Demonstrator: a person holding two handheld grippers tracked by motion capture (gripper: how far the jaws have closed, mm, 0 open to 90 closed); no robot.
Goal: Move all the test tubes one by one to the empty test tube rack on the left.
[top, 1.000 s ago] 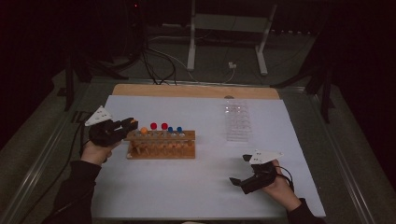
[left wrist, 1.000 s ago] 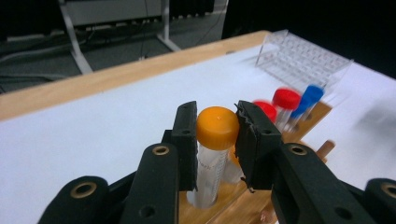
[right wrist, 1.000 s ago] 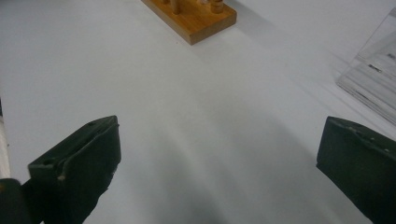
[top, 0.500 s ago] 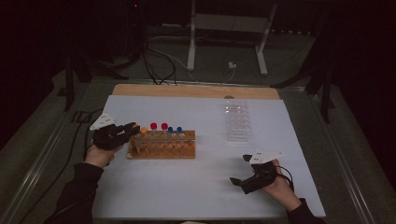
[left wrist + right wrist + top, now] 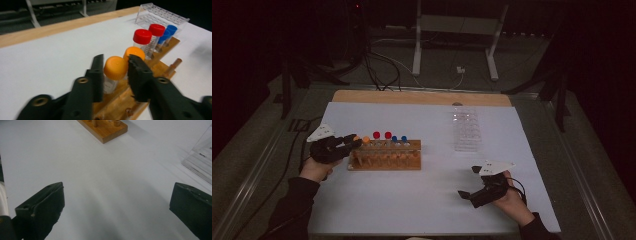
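A wooden rack (image 5: 387,161) stands left of centre on the white table and holds capped tubes. Two are orange, two are red (image 5: 376,135) and two are blue (image 5: 404,139). My left gripper (image 5: 354,141) is at the rack's left end. In the left gripper view its jaws flank the cap of the first orange tube (image 5: 115,68), which stands in the rack. The jaws have just been opening, and the cap sits between them with almost no gap. My right gripper (image 5: 467,181) rests low at the near right, open wide with nothing between its jaws (image 5: 117,195).
A clear plastic rack (image 5: 466,130) stands at the back right of the white sheet. A wooden strip (image 5: 422,97) runs along the far edge. Cables and a metal stand lie on the floor beyond the table.
My left gripper has sunk a little at the rack's left end, with the orange tube between its jaws. The right gripper has stayed where it was.
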